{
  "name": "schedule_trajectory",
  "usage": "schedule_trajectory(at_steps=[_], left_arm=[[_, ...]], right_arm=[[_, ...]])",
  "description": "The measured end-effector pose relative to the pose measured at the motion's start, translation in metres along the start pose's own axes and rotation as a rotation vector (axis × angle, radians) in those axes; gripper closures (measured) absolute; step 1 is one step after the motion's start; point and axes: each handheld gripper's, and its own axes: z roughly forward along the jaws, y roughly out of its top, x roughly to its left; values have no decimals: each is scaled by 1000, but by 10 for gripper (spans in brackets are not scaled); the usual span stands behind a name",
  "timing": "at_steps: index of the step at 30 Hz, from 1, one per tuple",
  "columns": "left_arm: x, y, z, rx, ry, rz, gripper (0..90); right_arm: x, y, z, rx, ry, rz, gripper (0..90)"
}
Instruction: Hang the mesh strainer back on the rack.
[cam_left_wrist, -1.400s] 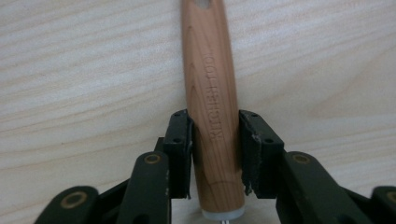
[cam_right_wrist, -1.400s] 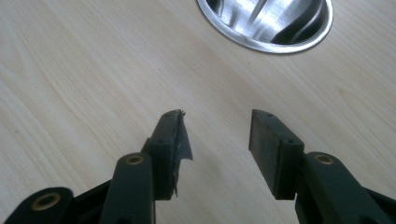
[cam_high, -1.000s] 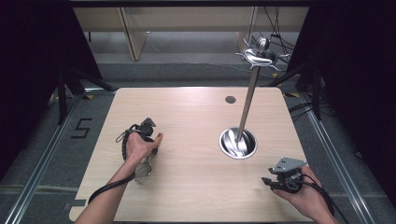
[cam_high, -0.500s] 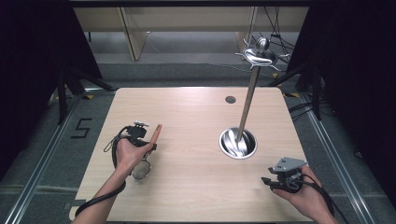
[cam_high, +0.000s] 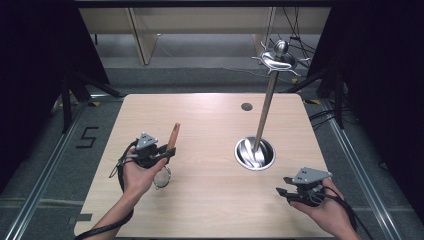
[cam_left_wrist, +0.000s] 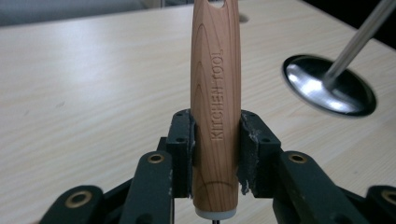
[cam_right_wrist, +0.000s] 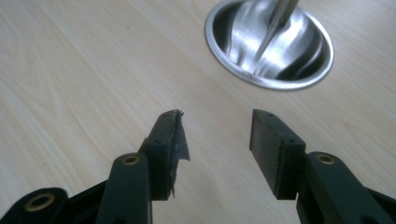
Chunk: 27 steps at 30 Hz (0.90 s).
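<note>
Lettering "KITCHEN TOOL" on wooden handle reads from left gripper view

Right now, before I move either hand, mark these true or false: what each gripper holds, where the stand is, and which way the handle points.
1. The left gripper is shut on the wooden handle stamped KITCHEN TOOL. True.
2. The right gripper holds a spoon. False: its jaws are open with bare table between them.
3. The metal stand rests on the table on the right gripper's side. True.
4. The wooden handle lies flat on the table. False: it is lifted, angled up and away from the person.
5. The stand's pole leans. True.
</note>
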Motion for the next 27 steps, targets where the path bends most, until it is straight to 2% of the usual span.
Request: schedule_trajectory(at_steps=[4, 5, 6, 10, 11, 12, 15, 16, 17, 18, 19, 20, 21, 23, 24, 26, 27], left_arm=[[-18, 6, -3, -85, -30, 40, 673], [-22, 7, -4, -98, -35, 60, 673], [-28, 9, -5, -125, -43, 70, 674], [-40, 12, -6, -166, -67, 85, 673], [-43, 14, -7, -177, -78, 94, 673], [-46, 15, -7, -182, -83, 98, 673], [-56, 18, -8, -203, -104, 119, 673], [-60, 19, -7, -215, -116, 121, 673], [-63, 20, -8, -216, -119, 132, 673], [-67, 21, -7, -220, -128, 134, 673], [-74, 24, -6, -225, -142, 137, 673], [-77, 25, -6, -224, -147, 144, 673], [-81, 26, -5, -226, -152, 146, 673], [-92, 30, -2, -230, -169, 160, 673], [-95, 31, 0, -235, -178, 161, 673], [-104, 34, 3, -231, -191, 172, 673], [-107, 35, 4, -227, -197, 179, 673]], right_arm=[[6, 5, -3, -36, 18, 17, 538], [5, 6, -3, -63, 18, 4, 539], [7, 7, -4, -75, 32, 34, 541], [10, 14, -6, -140, 64, 62, 546], [9, 16, -7, -161, 69, 56, 548], [12, 19, -9, -175, 79, 86, 548], [13, 25, -11, -215, 91, 125, 561], [10, 27, -12, -229, 90, 116, 566], [12, 30, -14, -234, 97, 152, 573], [10, 33, -14, -269, 88, 140, 580], [12, 37, -15, -281, 101, 183, 585], [12, 44, -18, -312, 111, 202, 593], [11, 47, -19, -336, 101, 204, 597], [10, 57, -22, -392, 123, 223, 605], [9, 64, -23, -430, 119, 226, 607], [11, 71, -25, -455, 122, 257, 609], [11, 78, -25, -488, 138, 256, 608]])
